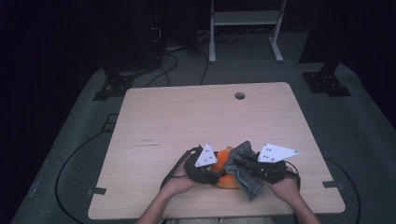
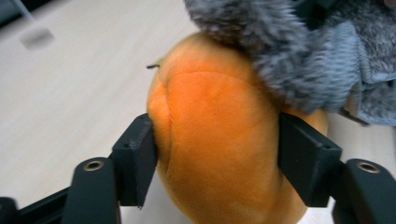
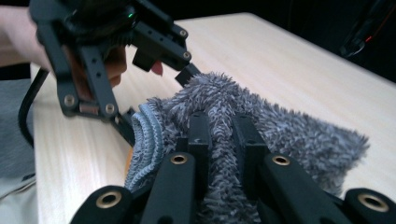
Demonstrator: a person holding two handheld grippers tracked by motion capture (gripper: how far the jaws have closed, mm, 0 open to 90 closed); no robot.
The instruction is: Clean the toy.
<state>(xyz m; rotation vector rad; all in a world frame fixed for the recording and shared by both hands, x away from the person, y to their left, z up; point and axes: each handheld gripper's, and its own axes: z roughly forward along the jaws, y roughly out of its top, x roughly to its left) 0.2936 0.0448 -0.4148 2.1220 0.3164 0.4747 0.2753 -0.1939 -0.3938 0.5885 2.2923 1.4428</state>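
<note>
An orange plush ball (image 2: 219, 140) rests on the table near the front edge, also seen from above (image 1: 225, 181). My left gripper (image 2: 217, 158) is shut on it, one black pad pressed into each side. A grey fluffy cloth (image 3: 280, 130) lies draped over the top of the ball (image 1: 246, 154). My right gripper (image 3: 223, 140) is shut on a fold of that cloth, jaws close together in the pile. In the high view the left gripper (image 1: 218, 175) and right gripper (image 1: 236, 165) meet at the ball. In the right gripper view the left gripper (image 3: 156, 98) shows at upper left.
The light wooden table (image 1: 187, 116) has a round cable hole (image 1: 239, 95) near its far edge. Small tape marks (image 1: 96, 191) sit at the front corners. Black cables trail over the grey floor (image 1: 70, 158), and a white frame (image 1: 245, 18) stands behind.
</note>
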